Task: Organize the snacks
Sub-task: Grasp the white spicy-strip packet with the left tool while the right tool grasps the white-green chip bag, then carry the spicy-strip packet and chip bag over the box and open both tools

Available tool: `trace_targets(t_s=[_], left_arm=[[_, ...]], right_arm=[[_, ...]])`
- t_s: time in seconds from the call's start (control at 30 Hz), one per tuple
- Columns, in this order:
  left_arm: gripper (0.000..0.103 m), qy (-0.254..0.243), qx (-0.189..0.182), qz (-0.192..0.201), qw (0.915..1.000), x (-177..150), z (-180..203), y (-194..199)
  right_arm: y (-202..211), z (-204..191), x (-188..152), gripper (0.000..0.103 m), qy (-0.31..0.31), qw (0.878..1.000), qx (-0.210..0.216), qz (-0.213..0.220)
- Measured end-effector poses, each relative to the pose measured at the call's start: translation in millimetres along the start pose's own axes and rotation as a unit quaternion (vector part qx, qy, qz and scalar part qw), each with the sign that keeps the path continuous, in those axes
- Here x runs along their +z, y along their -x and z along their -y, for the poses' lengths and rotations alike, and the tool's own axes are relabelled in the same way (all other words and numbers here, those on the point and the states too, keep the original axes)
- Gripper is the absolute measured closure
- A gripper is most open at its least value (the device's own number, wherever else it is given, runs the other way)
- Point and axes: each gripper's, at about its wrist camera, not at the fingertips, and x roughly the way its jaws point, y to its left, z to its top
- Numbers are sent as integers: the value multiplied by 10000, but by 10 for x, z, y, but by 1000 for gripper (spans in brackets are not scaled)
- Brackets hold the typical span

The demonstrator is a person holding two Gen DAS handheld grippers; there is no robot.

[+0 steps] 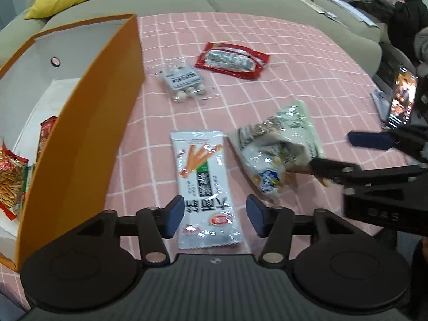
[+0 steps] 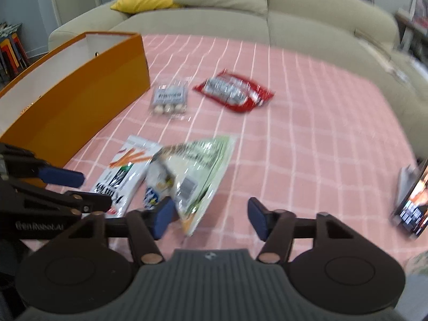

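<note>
The white stick-snack packet lies flat on the pink checked cloth, long axis running 12 to 6. The left gripper straddles its near end, jaws wide, pads clear. At 2 o'clock the right gripper stands open beside the green-white bag, seemingly ungripped through the blur.

Snack packets looked like glossy crinkly plastic to me, worktop cloth matt, orange box smooth card.
</note>
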Motion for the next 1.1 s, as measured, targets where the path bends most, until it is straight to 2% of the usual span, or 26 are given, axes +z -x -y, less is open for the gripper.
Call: trace_targets(t_s=[0.1, 0.2, 0.33, 0.37, 0.4, 0.5, 0.53, 0.6, 0.73, 0.93, 1.0, 1.1], left_arm=[[32, 71, 32, -76, 9999, 50, -43, -72], [31, 111, 50, -131, 9998, 96, -50, -144], [30, 181, 135, -181, 9996, 162, -45, -251], [29, 164, 169, -196, 9995, 171, -43, -285], [28, 170, 187, -219, 9994, 177, -44, -314], [27, 280, 146, -294, 9991, 180, -66, -377], [27, 312, 125, -307, 9990, 182, -72, -393], [27, 361, 123, -312, 9988, 184, -83, -419], [31, 403, 132, -374, 9984, 187, -94, -468], [36, 352, 141, -375, 9986, 164, -74, -506], [42, 307, 135, -348, 9988, 162, -61, -510], [45, 199, 170, -306, 9992, 157, -27, -512]], right_arm=[[69, -25, 54, 41, 191, 9994, -15, 302], [42, -66, 158, 41, 149, 9988, 156, 430], [-190, -104, 264, 40, -111, 9997, 138, 158], [-246, -84, 275, 35, -260, 9995, 170, 65], [-319, -45, 293, 29, -463, 9986, 249, -81], [-463, 39, 291, 28, -980, 9930, 548, -361], [-503, 56, 285, 29, -1090, 9913, 608, -425], [-561, 59, 271, 38, -1173, 9893, 677, -537], [-603, 51, 235, 47, -1254, 9865, 873, -593], [-597, 33, 238, 49, -1103, 9886, 860, -548], [-582, 37, 231, 52, -1072, 9891, 856, -532], [-578, 18, 233, 57, -1017, 9898, 851, -522]])
